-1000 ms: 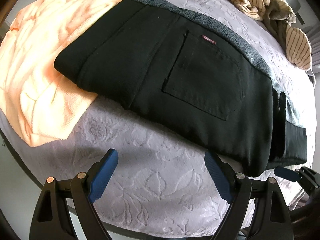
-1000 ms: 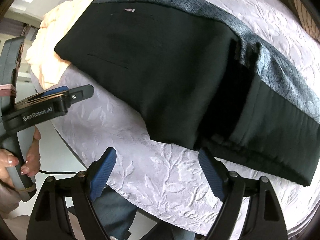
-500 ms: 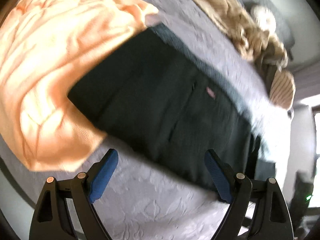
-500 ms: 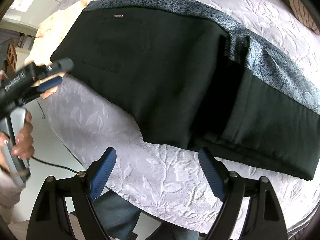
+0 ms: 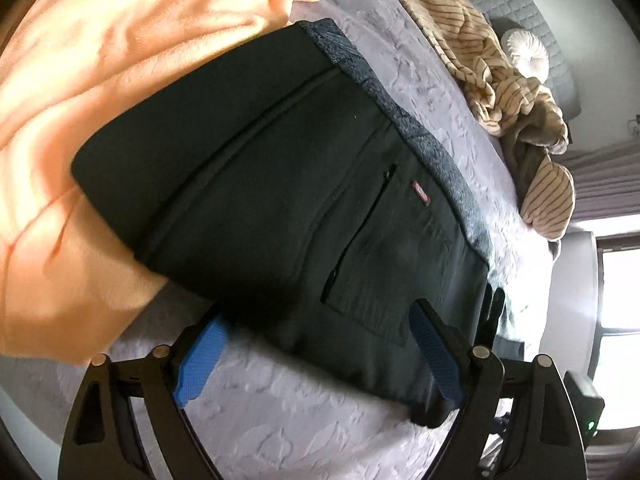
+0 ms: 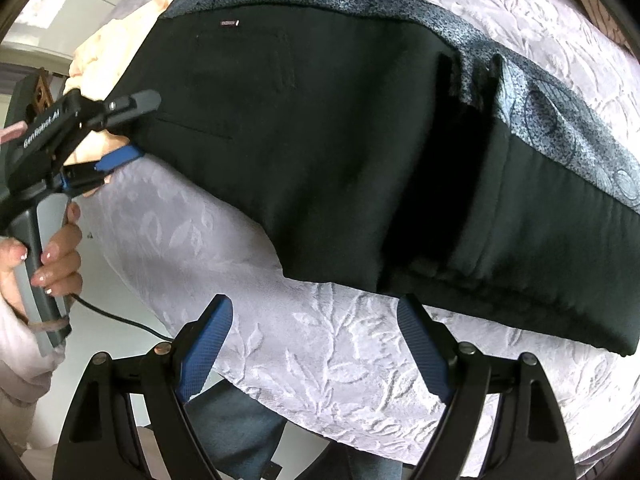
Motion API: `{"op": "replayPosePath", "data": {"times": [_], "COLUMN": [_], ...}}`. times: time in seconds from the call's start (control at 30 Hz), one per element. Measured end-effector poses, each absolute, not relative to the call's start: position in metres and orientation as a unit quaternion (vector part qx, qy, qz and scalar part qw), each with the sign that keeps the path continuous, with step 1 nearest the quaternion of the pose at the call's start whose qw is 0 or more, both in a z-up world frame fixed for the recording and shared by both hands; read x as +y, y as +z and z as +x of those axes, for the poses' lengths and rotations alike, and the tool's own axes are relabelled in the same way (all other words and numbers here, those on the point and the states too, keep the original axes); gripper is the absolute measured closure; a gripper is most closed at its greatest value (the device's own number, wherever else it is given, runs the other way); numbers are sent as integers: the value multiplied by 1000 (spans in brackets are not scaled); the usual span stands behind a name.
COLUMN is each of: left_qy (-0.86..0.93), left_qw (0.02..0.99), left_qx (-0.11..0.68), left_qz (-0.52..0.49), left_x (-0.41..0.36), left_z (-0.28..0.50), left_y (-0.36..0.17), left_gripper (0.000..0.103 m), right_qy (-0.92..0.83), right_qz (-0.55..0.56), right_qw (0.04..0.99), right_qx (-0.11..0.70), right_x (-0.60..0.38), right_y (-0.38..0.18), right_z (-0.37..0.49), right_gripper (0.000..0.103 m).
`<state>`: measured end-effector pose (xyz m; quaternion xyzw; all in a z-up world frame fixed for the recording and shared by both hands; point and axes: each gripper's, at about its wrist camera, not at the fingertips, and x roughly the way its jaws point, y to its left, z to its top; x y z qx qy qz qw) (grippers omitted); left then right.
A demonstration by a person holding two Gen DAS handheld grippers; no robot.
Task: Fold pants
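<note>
**Black pants lie folded on the bed as both tongs stand wide at their near edge**

We see the black pants lying folded in a long, flat bundle on a lilac embossed bedspread, back pocket up, with a small red label by the pocket's top. A speckled grey strip of fabric shows along the bundle's far edge. One end of the pants rests on a peach towel, which spreads out to the left. A crumpled striped garment sits well apart, farther up the bed.

Our left gripper hangs over the near edge of the pants, its blue pads set wide. The right pad lies over the black cloth and the left pad sits at the hem; we cannot tell whether either touches the fabric, and nothing is pinched.

From the right wrist view, the right gripper also stands wide apart over bare bedspread, just short of the pants' near edge, holding nothing. The same view shows a hand wrapped round the left gripper's grey handle, its black fingers reaching toward the end of the pants by the towel.
</note>
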<state>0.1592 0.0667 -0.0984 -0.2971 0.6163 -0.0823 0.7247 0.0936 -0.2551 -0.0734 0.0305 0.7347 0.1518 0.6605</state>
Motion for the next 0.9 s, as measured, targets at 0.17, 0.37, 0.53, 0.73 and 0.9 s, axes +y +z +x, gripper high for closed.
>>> {"op": "replayPosePath", "data": {"times": [0.17, 0.37, 0.53, 0.73, 0.9], "left_qy": [-76, -100, -93, -36, -3], "left_qw": [719, 757, 779, 777, 813], "left_qx": [607, 563, 567, 592, 576], "left_qz": [-330, -317, -252, -212, -86], "left_x": [75, 62, 42, 43, 30], "left_z": [167, 164, 180, 184, 174], "left_y": [-109, -66, -60, -85, -78], "left_gripper": [14, 14, 14, 26, 61], "right_qy": [149, 156, 151, 163, 191], "right_qz": [40, 44, 55, 41, 42], "right_qw": [657, 670, 696, 720, 725], "right_qx": [738, 724, 700, 673, 660], "right_x": [-256, -259, -264, -262, -246], "right_y": [-77, -67, -51, -24, 4], "right_z": [95, 102, 121, 158, 197], "right_gripper": [16, 16, 16, 16, 16]}}
